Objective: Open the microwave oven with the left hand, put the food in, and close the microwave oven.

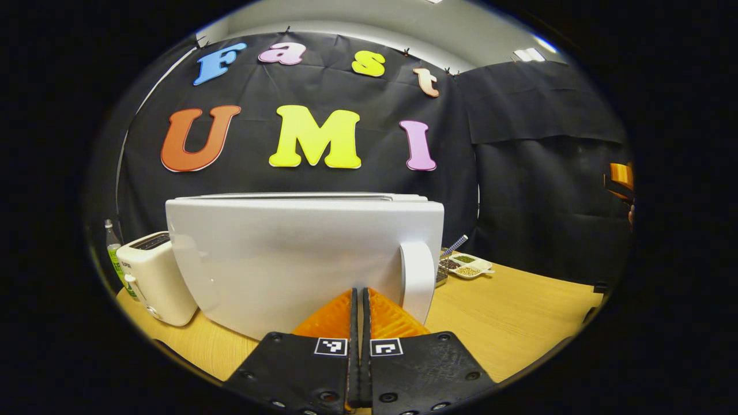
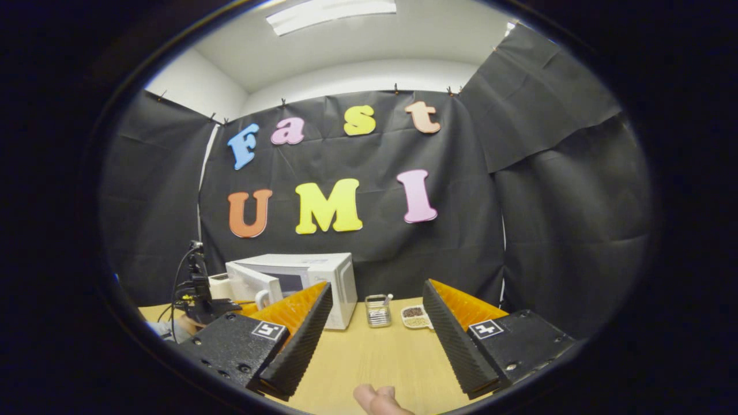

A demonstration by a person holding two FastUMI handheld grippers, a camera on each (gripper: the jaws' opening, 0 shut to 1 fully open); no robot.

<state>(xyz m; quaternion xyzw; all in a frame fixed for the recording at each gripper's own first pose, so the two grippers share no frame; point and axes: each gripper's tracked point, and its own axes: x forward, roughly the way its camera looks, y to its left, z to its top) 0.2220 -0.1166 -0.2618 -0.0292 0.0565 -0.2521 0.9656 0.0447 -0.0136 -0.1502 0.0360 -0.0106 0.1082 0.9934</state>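
right tongs (image 2: 372, 323): jaws wide apart above table (image 2: 369, 357) | microwave oven (image 2: 300, 285): door ajar, behind left finger

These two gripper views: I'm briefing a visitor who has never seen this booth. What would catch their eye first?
The white microwave oven's door with its curved white handle looms just beyond the left tongs, fingers together. In the right gripper view the right tongs gape wide above the light wooden table, the microwave far off.

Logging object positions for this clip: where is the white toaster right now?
In the left gripper view, the white toaster stands on the wooden table at the left, beside the white microwave oven's swung-out door, with a bottle just behind it.
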